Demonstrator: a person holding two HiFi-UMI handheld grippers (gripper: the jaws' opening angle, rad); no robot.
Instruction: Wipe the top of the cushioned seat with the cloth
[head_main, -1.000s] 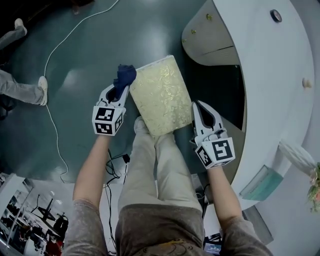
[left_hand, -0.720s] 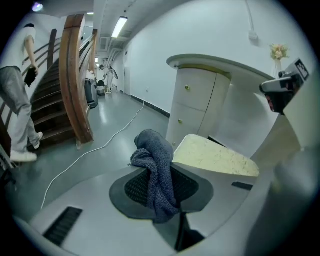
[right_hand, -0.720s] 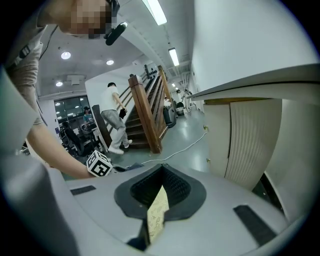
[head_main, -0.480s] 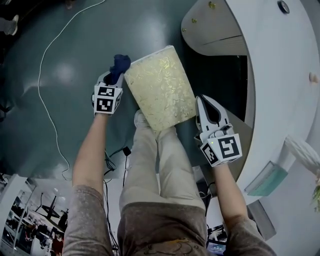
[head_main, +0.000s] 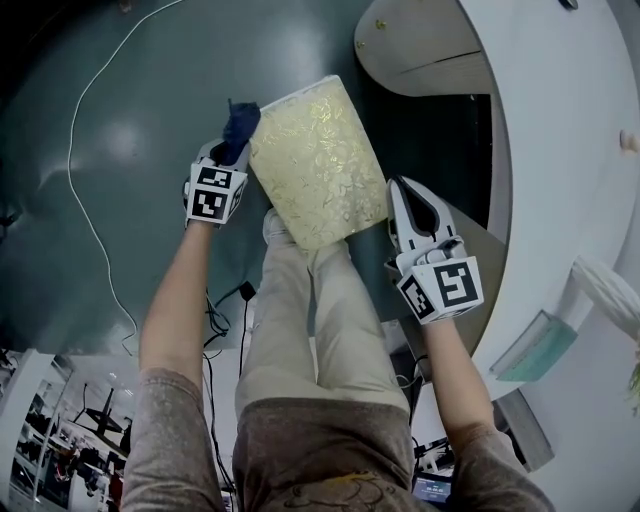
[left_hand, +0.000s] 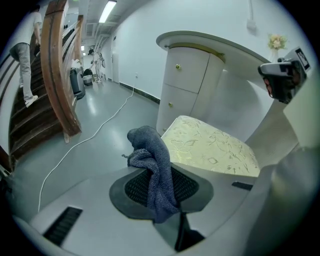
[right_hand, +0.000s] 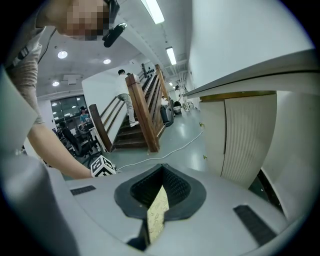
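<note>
Cloth (left_hand: 152, 172) of nubby terry beside rectangular seat (left_hand: 215, 149)

The cloth (head_main: 241, 125) is dark blue. The seat (head_main: 318, 165) is pale cream-yellow with a golden leafy pattern. The left gripper (head_main: 230, 155) and right gripper (head_main: 400, 195) are light grey, with black ribbed pads and black-and-white square markers. The floor (head_main: 120, 200) is glossy dark teal, the counter (head_main: 560, 120) white, the trousers (head_main: 320, 330) beige.

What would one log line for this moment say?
left tool: shut on cloth | right tool: shut on cushioned seat edge | cloth: beside seat's left edge
</note>
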